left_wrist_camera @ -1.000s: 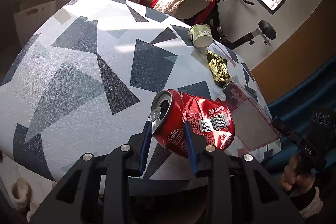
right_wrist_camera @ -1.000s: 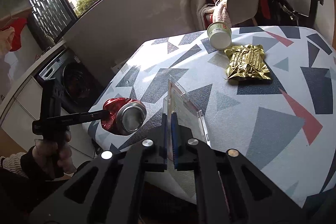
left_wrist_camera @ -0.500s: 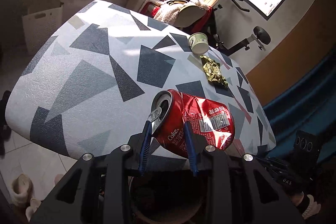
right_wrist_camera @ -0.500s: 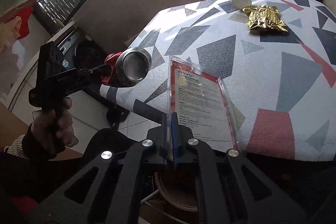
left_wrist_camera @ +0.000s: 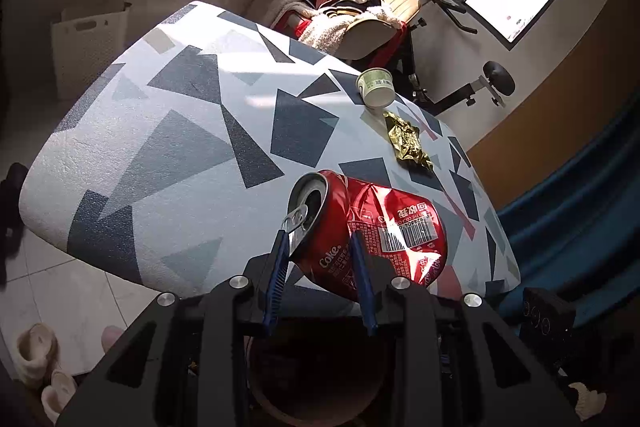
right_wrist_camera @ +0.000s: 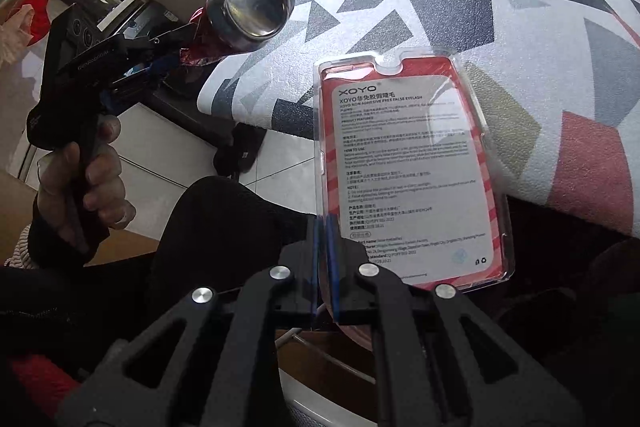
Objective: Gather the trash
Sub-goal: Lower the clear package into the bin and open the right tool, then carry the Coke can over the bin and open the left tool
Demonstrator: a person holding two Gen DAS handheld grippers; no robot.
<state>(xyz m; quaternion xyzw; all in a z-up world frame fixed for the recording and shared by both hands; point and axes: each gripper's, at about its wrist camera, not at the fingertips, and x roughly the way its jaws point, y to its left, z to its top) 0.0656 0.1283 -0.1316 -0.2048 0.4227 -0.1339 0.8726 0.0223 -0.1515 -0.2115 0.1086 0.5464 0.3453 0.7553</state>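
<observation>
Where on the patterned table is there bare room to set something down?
The whole near and left stretch of the table is bare. Only the far right corner is crowded: paper cup with gold wrapper beside it.

Left gripper (left_wrist_camera: 320,259) clamped, held level; right gripper (right_wrist_camera: 326,259) pinched tight

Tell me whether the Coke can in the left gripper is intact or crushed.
Crushed. The Coke can is dented and creased along its body, opened at the top, held sideways by the left gripper.
</observation>
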